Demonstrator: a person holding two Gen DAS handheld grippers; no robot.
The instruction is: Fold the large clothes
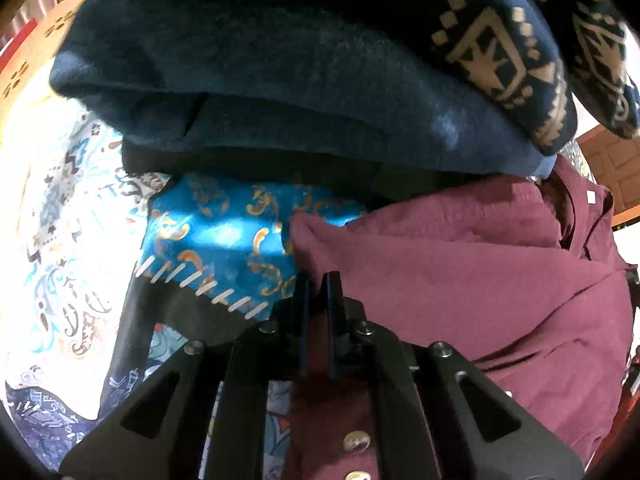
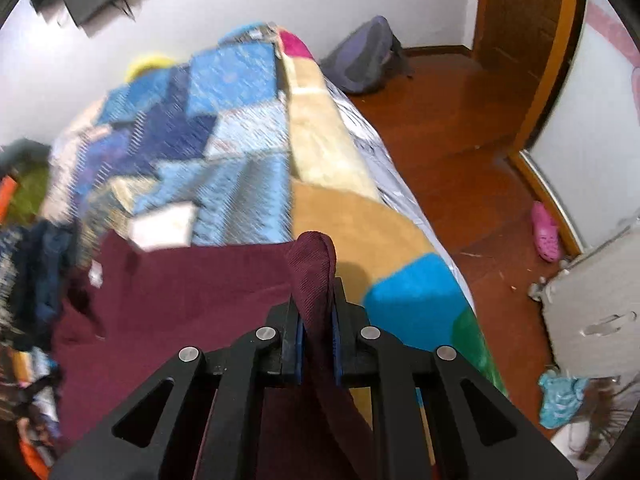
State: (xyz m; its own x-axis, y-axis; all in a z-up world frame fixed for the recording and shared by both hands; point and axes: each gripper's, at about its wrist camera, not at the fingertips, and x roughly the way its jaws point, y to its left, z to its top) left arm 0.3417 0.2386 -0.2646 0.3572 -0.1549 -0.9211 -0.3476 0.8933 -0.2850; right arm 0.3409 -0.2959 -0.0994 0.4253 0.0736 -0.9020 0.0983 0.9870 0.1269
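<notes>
The right gripper had its fingers clamped on a bunched fold of the maroon shirt, a peak of cloth standing up between them. The left gripper had its fingers drawn narrow at the shirt's buttoned edge; cloth seemed pinched between them, with buttons showing just below. The shirt lay rumpled on the bed, spread leftward from the right gripper across the patchwork cover. Just beyond it sat a blue satin cloth, and farther off a heap of navy fleece. By the look of it the folding had barely begun: both edges were gripped, but the shirt was still creased and unflattened, with no neat fold made. Other garments remained unfolded.
</notes>
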